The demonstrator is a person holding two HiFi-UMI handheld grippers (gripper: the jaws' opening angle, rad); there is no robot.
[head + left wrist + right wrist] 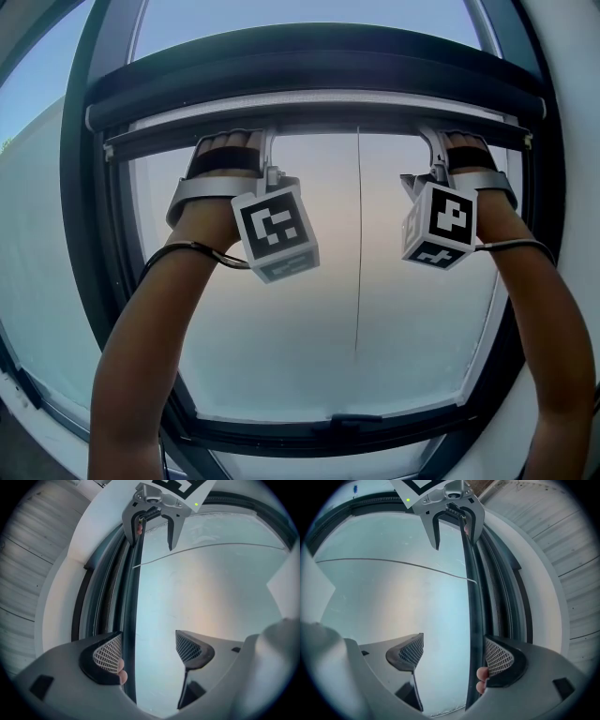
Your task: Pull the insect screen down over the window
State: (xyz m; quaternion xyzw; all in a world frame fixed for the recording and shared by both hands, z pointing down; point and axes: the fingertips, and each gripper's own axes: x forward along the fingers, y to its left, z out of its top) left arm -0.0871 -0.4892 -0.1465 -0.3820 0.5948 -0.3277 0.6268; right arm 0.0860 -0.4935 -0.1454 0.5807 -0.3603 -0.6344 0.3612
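The insect screen's dark pull bar point(319, 127) runs across the top of the window, just under the black roller housing point(309, 70). Both grippers are raised to it, a hand behind each. In the head view my left gripper point(268, 150) meets the bar left of centre and my right gripper point(434, 148) right of centre. In the left gripper view the bar point(133, 597) passes between the wide-spread jaws of the left gripper point(149, 651), beside one pad point(108, 654) and well apart from the other. The right gripper point(455, 654) stands the same way around the bar point(472, 620). Neither grips it.
A thin cord point(357, 244) hangs down the middle of the glass. The dark window frame point(89, 234) surrounds the pane, with a handle point(347, 422) on its bottom rail. White wall point(28, 234) flanks the window, and boarded panelling point(562, 550) shows beyond the frame.
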